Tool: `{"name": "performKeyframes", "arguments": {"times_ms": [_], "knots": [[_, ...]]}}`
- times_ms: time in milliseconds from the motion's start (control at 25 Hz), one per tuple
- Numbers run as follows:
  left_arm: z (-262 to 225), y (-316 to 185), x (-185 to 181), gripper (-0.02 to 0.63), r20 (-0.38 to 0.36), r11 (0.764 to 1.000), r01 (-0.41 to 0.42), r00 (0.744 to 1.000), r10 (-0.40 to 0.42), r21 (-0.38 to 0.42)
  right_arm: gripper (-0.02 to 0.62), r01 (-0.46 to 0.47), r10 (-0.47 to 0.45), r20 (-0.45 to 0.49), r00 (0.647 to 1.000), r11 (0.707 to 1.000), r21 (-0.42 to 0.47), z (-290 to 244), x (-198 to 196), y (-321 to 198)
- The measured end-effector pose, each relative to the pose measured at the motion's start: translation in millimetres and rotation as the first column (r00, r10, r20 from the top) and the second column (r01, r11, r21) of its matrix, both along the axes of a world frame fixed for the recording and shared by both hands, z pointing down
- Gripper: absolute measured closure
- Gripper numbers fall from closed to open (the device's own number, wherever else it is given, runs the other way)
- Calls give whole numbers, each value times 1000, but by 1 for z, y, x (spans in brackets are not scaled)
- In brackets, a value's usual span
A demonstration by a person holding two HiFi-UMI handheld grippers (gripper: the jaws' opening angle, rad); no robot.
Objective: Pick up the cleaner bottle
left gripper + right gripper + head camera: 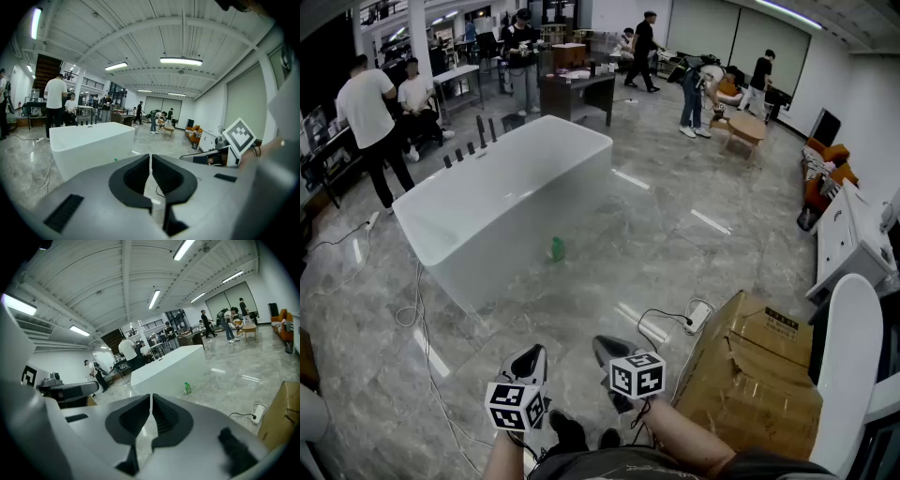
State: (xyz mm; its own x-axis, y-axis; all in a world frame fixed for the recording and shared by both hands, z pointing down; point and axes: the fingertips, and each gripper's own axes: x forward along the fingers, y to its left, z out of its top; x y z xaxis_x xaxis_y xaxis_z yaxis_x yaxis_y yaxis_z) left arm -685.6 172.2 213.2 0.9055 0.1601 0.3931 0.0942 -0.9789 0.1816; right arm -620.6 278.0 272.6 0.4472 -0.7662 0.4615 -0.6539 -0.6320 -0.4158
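Step in hand: approach; no grasp had been made. The bottle [557, 248], small and green, stood upright on the floor [675, 244] at the centre of the head view, just beside the near wall of the white tub [581, 187]; the right gripper view showed the bottle [187, 388] right of centre, at the tub's foot. I held both tools low at the bottom edge of the head view, well apart from the bottle; the left gripper [528, 361] sat left of centre, the right gripper [614, 352] just to its right.

Left gripper [150, 161]: pads together, nothing between them. Right gripper [151, 401]: pads together, nothing between them.

Next move, in my judgement: carry the tools forward over the bare floor toward the tub; keep clear of the power strip [698, 316] and the box [755, 375] at lower right; part the jaws of one gripper wider than the bottle's body; lower it to the bottle's height. The tub wall left little room behind the bottle, so the jaws should come in from the open side, one pad on each flank, and close on the body before any lift.
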Motion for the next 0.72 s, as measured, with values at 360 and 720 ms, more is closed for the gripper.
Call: {"name": "performKeyframes", "arguments": {"times_ms": [360,720], "knots": [[-3,-2,15,578,-4,1000,-16,1000,16,5,560,21,-22,-12,1000,1000,-15,-1,10,-4],[7,-15,17,578,7,999,-31,999,31,-10,561,-14,14,9,1000,1000,19,4,18,-16]]}}
